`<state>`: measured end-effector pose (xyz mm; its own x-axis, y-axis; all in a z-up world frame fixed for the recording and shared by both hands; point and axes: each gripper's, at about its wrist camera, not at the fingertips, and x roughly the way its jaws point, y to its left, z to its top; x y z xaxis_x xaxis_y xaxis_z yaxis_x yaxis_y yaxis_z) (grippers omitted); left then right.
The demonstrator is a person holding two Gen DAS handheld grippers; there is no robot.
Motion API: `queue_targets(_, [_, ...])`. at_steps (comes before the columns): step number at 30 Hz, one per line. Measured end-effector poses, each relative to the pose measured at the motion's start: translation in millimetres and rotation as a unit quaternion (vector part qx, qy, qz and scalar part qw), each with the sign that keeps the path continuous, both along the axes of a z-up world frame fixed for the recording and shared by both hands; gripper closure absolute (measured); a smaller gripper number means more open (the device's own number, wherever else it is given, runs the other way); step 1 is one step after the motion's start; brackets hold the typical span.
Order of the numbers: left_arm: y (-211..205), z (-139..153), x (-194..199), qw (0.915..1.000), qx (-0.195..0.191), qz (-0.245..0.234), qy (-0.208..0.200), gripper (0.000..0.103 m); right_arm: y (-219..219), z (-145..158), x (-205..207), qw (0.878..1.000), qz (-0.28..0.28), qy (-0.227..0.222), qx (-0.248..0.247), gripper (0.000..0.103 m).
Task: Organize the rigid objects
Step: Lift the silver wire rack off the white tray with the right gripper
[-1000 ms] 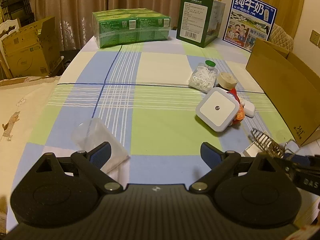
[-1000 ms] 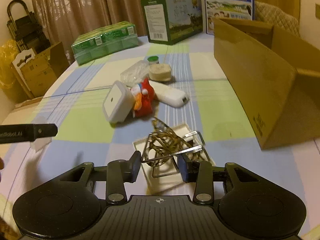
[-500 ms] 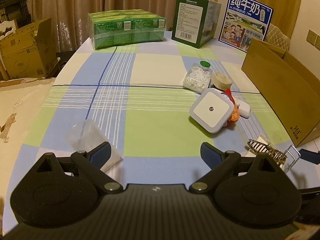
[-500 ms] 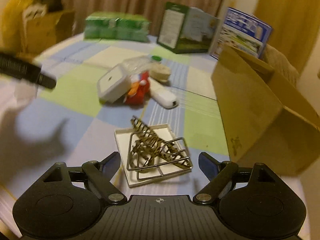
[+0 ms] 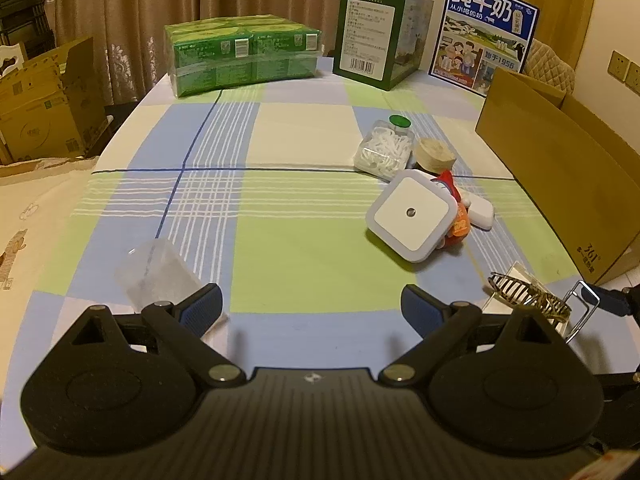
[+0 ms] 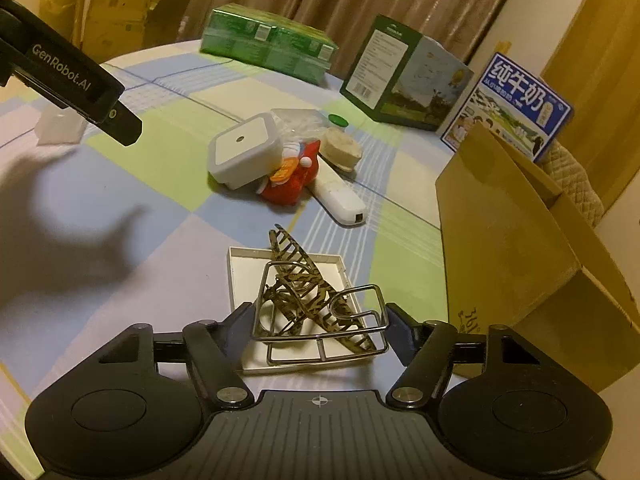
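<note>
Two grippers worked over a round table [image 5: 304, 248] covered in a blue, green and cream checked cloth. The right gripper [image 6: 320, 320] reached around a chrome wire rack [image 6: 320, 332] that sat on a shallow white square tray [image 6: 288, 264], with a tortoiseshell hair claw clip [image 6: 304, 288] lying tilted across the rack. Its jaws had just been closing, with the rack between them; the pads stood at the rack's two sides, but whether they pressed on the wire could not be told. The left gripper [image 5: 312, 308] hung above bare cloth with its jaws spread wide and nothing between them; a frosted clear plastic container [image 5: 156, 276] lay just beside its left finger. Farther back, a white square night light [image 6: 244, 152] leaned on a red plush toy [image 6: 292, 184], next to a white remote-shaped device [image 6: 340, 200], a roll of tan tape [image 6: 340, 148] and a clear jar of white bits with a green lid [image 5: 386, 148]. An open cardboard box [image 6: 512, 240] stood at the right edge. Green tissue packs [image 5: 244, 56], a green carton [image 5: 376, 52] and a blue milk carton [image 5: 484, 56] lined the far side.
</note>
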<state>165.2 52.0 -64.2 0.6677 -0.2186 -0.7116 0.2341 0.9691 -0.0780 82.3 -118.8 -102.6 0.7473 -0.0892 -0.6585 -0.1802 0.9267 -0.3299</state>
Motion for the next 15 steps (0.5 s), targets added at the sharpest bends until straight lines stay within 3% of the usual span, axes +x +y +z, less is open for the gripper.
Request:
queue_targets(4, [-1.4,-0.4,0.2,1.0000,0.001,0.000,-0.001,0.009,-5.3,3.5,-0.8,1.000,-0.001,-0.007,0.021,0.037])
queue_targets(8, [-3.0,-0.4,-0.2,1.0000,-0.002,-0.001,-0.002,0.009,-17.4,15.3,-2.2,0.995,-0.008,-0.013,0.096,0.038])
queue_targets(15, [-4.8,-0.2,-2.0,1.0000,-0.003,-0.002,-0.004,0.009,-44.0,43.5,-3.7,0.968,-0.019,-0.033,0.248,0.038])
